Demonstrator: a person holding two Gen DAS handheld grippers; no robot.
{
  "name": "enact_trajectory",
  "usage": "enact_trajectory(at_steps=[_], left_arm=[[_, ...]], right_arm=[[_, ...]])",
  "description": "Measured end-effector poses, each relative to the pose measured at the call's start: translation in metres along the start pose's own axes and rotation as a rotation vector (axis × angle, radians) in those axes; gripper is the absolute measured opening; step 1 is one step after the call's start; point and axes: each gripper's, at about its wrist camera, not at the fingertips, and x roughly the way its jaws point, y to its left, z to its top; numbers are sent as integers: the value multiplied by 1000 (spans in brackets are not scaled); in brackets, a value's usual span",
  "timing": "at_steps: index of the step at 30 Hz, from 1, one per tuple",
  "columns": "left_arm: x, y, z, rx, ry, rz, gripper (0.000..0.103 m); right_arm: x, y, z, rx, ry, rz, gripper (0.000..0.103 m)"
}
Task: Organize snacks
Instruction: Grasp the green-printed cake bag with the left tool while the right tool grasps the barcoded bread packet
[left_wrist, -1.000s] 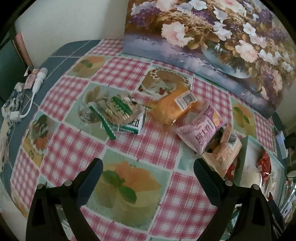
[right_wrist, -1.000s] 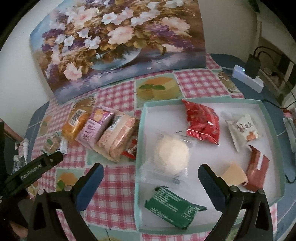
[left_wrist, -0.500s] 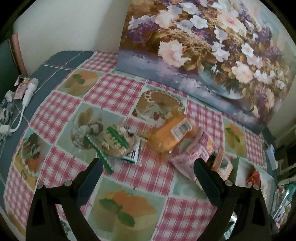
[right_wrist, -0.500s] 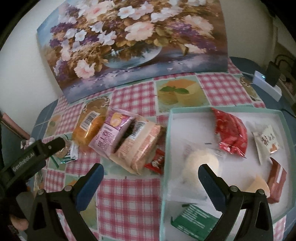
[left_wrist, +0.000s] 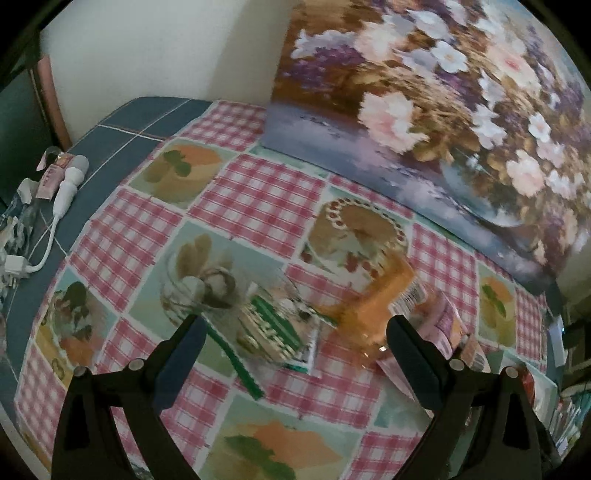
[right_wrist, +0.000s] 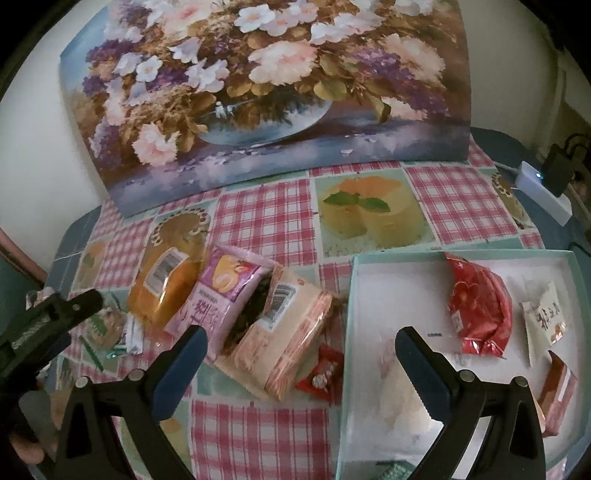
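Loose snacks lie on the checked tablecloth: an orange bread pack (right_wrist: 162, 284), a pink roll pack (right_wrist: 218, 291), a peach wafer pack (right_wrist: 288, 332) and a small red candy (right_wrist: 319, 376). A clear green-striped pack (left_wrist: 269, 325) lies to their left. My left gripper (left_wrist: 295, 350) is open, just short of the green-striped pack and the orange pack (left_wrist: 373, 306). My right gripper (right_wrist: 301, 358) is open above the wafer pack and the edge of the mint tray (right_wrist: 349, 295). The tray holds a red bag (right_wrist: 480, 306), a white round snack (right_wrist: 399, 398), a white sachet (right_wrist: 546, 321) and a brown bar (right_wrist: 557, 395).
A large flower painting (right_wrist: 266, 85) leans on the wall behind the snacks. A white charger with cable (left_wrist: 66, 184) lies at the table's left edge. A white power strip (right_wrist: 543, 192) with a black plug sits at the far right.
Both grippers have swung left and forward. The left one has closed in on the green-striped and orange packs. The right one has shifted from over the tray to its left edge.
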Motion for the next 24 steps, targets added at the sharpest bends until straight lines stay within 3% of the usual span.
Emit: enact_trajectory(at_steps=[12, 24], left_arm=[[23, 6, 13, 12, 15, 0, 98], [51, 11, 5, 12, 83, 21, 98]], right_arm=[[33, 2, 3, 13, 63, -19, 88], [44, 8, -1, -14, 92, -23, 88]])
